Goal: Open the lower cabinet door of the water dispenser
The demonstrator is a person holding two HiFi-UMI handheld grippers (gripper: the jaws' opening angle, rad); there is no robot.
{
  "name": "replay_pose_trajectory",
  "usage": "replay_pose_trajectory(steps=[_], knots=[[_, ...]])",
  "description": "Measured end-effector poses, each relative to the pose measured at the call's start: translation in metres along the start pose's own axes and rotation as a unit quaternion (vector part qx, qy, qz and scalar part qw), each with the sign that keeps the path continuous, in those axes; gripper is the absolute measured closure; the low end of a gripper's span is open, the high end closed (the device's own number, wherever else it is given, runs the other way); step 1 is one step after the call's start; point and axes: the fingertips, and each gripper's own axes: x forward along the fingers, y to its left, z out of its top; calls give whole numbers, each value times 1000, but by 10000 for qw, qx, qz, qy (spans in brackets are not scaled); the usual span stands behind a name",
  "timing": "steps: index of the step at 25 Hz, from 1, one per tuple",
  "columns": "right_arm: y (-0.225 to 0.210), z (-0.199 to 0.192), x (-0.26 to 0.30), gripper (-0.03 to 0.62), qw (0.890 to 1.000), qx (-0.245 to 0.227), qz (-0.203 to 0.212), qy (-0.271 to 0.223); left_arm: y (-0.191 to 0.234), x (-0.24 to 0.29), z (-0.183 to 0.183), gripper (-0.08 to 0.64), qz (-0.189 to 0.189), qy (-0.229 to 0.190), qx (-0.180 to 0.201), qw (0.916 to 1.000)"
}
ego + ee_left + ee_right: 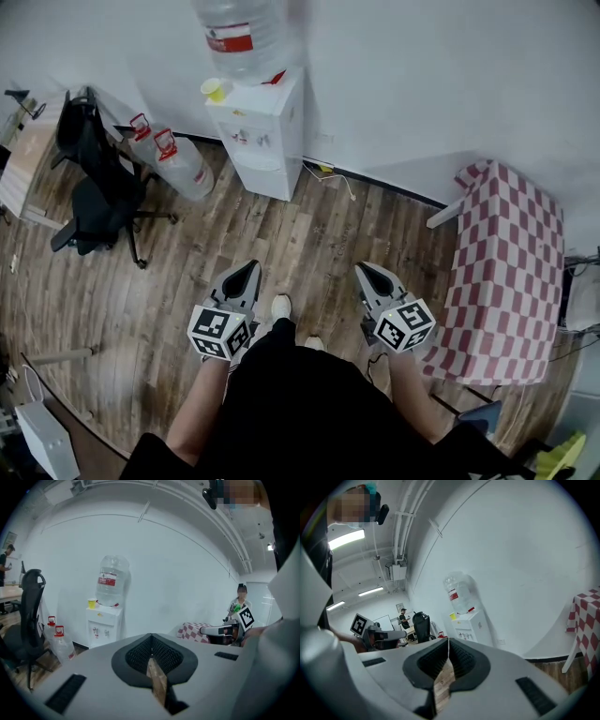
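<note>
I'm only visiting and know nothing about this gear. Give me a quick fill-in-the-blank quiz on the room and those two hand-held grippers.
1. A large clear ____ sits upside down on the water dispenser.
2. The small cup on top of the dispenser is ____.
3. The left gripper and right gripper both have their jaws ____.
4. In the head view, the black office chair stands to the ____ of the dispenser.
Missing words: bottle; yellow; shut; left.

I see the water dispenser [265, 131] against the wall [422, 75], a bottle [246, 37] on top; two jugs [185, 167] and a chair [98, 183] to its left, a table [506, 272] well to its right.
</note>
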Motion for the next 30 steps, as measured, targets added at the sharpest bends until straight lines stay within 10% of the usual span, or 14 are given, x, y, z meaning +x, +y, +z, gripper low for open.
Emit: replay_pose_trajectory(steps=[16,30], knots=[[0,42,116,569,9987,-198,-476,13,103,66,20,546,-672,160,-111,9975],[-1,54,198,568,9981,-489,-92,362,143,99,2,546,-771,373,-350,9957]])
